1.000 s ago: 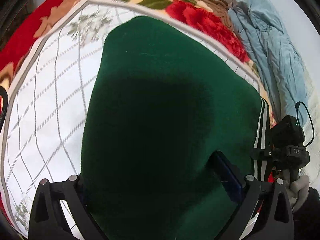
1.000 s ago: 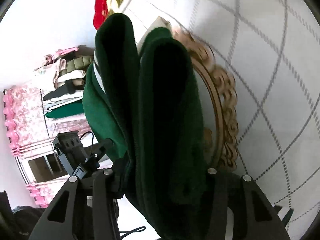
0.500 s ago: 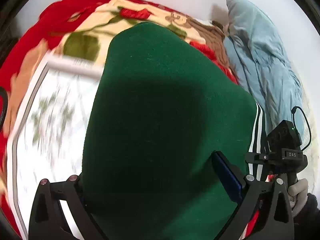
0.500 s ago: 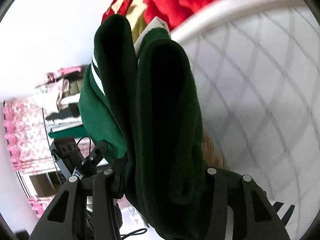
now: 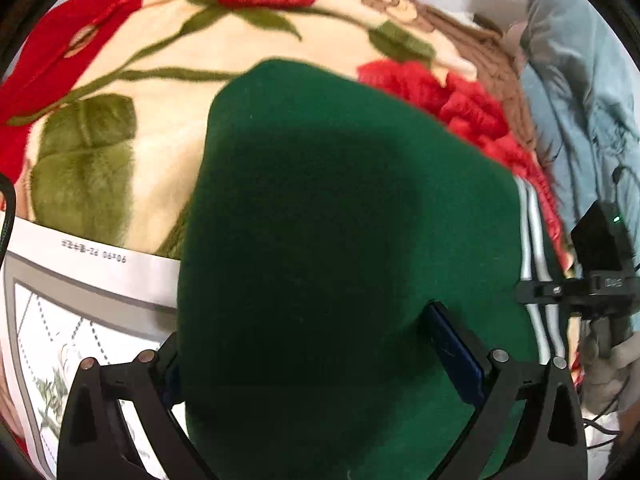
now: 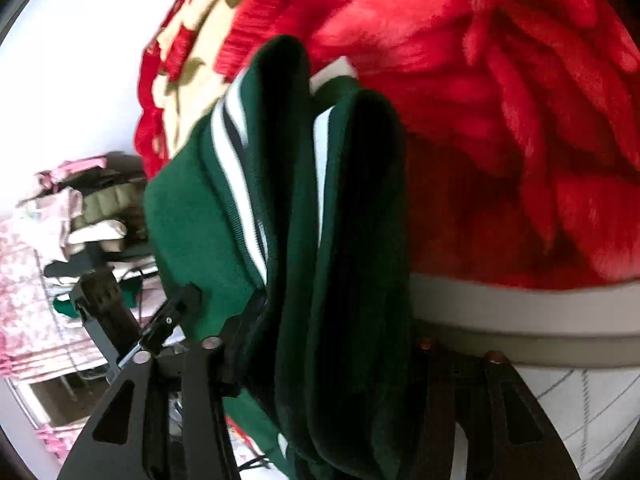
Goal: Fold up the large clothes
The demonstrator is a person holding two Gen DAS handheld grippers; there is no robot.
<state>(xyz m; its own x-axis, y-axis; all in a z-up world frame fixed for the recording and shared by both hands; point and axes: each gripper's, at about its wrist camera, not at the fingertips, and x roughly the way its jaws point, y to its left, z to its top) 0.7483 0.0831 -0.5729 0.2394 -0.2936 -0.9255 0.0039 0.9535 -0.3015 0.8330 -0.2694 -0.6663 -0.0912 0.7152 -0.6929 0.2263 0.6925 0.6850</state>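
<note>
i've carried the folded green garment (image 5: 344,264) off the white checked sheet (image 5: 80,320) — it now hangs over the red floral blanket (image 5: 160,80). my left gripper (image 5: 320,360) pinches it; my right gripper (image 6: 320,344) straddles its folds, jaws opening.

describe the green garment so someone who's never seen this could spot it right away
Start at the red floral blanket spread over the bed, with a pale blue quilt bunched along its right side. In front of the blanket hangs the dark green garment, folded into thick layers. It alone is plain green, edged by white and dark stripes.
</note>
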